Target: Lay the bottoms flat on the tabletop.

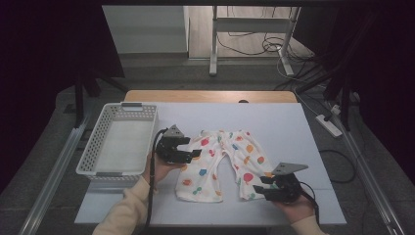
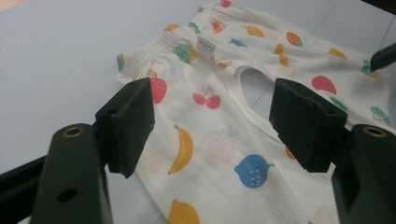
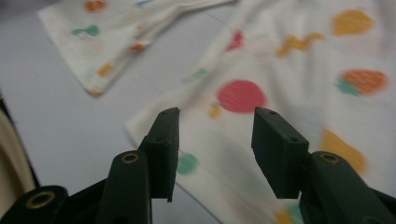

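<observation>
Fruit-print shorts [image 1: 220,164] flat on table | left gripper [image 1: 195,154] wide | right gripper [image 1: 262,185] parted, empty

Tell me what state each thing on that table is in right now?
Fruit-print shorts: spread flat on the table, waistband away from the person, legs apart.
White basket: upright, nothing inside, at the table's left.
Left gripper: jaws open over one leg of the shorts, not gripping.
Right gripper: jaws apart above the other leg's hem, cloth not pinched.
</observation>
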Demonstrator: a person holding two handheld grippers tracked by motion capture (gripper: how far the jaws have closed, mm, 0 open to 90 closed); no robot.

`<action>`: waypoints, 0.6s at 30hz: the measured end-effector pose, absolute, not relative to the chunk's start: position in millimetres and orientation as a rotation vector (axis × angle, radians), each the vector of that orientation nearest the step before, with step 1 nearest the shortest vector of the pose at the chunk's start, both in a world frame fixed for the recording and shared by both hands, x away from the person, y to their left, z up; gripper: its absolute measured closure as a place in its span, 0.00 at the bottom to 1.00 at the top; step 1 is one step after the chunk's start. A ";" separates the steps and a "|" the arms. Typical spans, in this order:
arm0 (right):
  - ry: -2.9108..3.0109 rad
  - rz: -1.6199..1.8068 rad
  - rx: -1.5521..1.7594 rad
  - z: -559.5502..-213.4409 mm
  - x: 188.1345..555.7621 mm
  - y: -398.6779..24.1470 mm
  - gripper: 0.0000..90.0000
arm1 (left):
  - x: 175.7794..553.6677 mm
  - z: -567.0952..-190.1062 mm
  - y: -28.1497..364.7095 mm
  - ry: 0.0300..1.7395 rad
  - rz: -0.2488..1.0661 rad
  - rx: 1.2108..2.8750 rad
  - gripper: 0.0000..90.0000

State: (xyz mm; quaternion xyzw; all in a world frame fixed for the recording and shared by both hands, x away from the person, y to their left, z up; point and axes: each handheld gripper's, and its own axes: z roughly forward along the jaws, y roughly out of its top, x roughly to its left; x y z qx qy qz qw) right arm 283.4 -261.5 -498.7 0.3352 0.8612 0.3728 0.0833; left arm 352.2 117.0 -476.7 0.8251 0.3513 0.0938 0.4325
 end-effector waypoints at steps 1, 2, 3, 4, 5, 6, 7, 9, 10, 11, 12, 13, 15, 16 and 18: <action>2.587 1.123 0.976 -498.6 283.3 -255.0 0.57 | 352.0 -476.6 117.0 0.875 0.234 2.057 0.34; 2.602 1.135 0.963 -498.7 282.9 -248.6 0.56 | 351.9 -476.6 117.0 0.874 0.234 2.057 0.34; 2.618 1.148 0.952 -499.7 282.5 -242.0 0.56 | 351.8 -476.6 116.9 0.874 0.234 2.059 0.34; 2.641 1.139 0.936 -501.2 282.3 -235.5 0.56 | 351.7 -476.6 116.8 0.874 0.234 2.058 0.34; 2.660 1.117 0.919 -503.4 282.1 -229.2 0.56 | 351.7 -476.6 116.6 0.872 0.234 2.059 0.34; 2.676 1.096 0.895 -505.7 281.9 -223.2 0.56 | 351.4 -476.5 116.4 0.871 0.233 2.061 0.34; 2.691 1.067 0.869 -507.2 281.6 -217.6 0.55 | 351.4 -476.5 116.1 0.868 0.236 2.061 0.34; 2.694 1.018 0.834 -508.3 280.5 -209.3 0.55 | 351.4 -476.5 115.7 0.866 0.235 2.061 0.34; 2.694 1.007 0.832 -508.5 280.3 -206.7 0.55 | 351.6 -476.8 115.6 0.867 0.234 2.060 0.34; 2.691 0.996 0.837 -509.4 280.2 -204.5 0.55 | 351.8 -477.1 115.7 0.868 0.232 2.060 0.34; 2.690 0.969 0.841 -510.7 280.0 -202.6 0.55 | 351.9 -477.4 115.7 0.869 0.231 2.062 0.34; 2.692 0.934 0.835 -512.1 279.9 -201.4 0.56 | 352.0 -477.6 115.6 0.870 0.231 2.062 0.34; 2.690 0.885 0.827 -514.4 279.0 -200.9 0.61 | 351.8 -477.8 115.3 0.870 0.231 2.063 0.34; 2.688 0.868 0.819 -515.1 278.8 -201.5 0.66 | 351.6 -477.8 115.1 0.870 0.231 2.063 0.34; 2.686 0.856 0.798 -515.4 278.1 -202.9 0.75 | 351.2 -477.6 114.5 0.866 0.227 2.064 0.34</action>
